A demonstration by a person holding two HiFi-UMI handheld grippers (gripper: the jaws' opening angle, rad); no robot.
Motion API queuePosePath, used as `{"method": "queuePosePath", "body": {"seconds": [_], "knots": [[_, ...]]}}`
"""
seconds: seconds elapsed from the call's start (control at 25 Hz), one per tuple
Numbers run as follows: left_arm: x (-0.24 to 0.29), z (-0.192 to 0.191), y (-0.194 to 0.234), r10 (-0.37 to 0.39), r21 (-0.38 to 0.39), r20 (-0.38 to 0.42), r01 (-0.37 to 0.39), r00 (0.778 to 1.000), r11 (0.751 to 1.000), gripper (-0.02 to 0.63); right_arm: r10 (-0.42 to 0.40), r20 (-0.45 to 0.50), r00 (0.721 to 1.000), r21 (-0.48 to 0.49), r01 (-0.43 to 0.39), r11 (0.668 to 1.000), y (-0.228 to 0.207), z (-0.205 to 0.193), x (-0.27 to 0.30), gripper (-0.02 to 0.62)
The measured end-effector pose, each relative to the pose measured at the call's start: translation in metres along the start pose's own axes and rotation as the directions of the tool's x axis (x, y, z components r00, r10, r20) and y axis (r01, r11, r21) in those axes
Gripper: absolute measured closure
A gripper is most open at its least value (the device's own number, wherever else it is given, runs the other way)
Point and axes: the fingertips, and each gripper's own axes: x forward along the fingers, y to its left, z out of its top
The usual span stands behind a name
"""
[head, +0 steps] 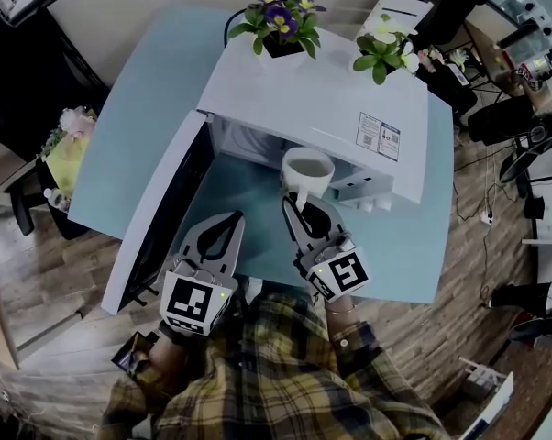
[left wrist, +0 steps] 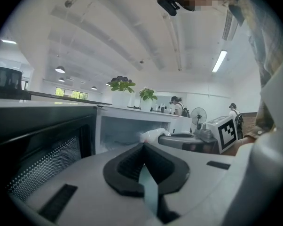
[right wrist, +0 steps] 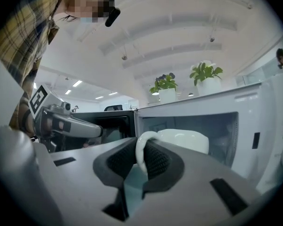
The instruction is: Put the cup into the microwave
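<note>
A white cup (head: 309, 168) hangs at the mouth of the white microwave (head: 322, 108), its far side just under the microwave's top edge. My right gripper (head: 297, 202) is shut on the cup's handle. In the right gripper view the handle (right wrist: 140, 149) stands upright between the black pads, with the cup's body (right wrist: 184, 140) in front of the open cavity (right wrist: 212, 126). The microwave door (head: 161, 218) is swung open to the left. Beside the door, my left gripper (head: 228, 223) is shut and holds nothing; its pads (left wrist: 132, 161) meet at the tips.
The microwave stands on a light-blue table (head: 138, 117). A pot of purple flowers (head: 281, 16) and a pot of white flowers (head: 384, 53) sit on top of it. The open door bounds the left side of the opening. Chairs and a wooden floor surround the table.
</note>
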Motion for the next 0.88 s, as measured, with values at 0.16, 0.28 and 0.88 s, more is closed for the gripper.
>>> {"method": "queuePosePath", "body": {"seconds": [0.16, 0.28, 0.88], "knots": [[0.005, -0.007, 0.000, 0.004, -0.006, -0.008, -0.004, 1.000, 1.000, 0.615, -0.007, -0.009, 1.000, -0.012, 0.007, 1.000, -0.007, -0.008, 0.005, 0.551], [0.009, -0.014, 0.002, 0.019, -0.007, -0.012, -0.019, 1.000, 1.000, 0.615, -0.011, -0.011, 1.000, -0.019, 0.010, 1.000, -0.012, -0.012, 0.010, 0.551], [0.007, -0.044, 0.010, 0.074, -0.042, -0.043, -0.076, 0.996, 0.996, 0.615, -0.027, 0.049, 0.998, -0.100, 0.032, 0.995, -0.020, -0.019, 0.043, 0.551]]}}
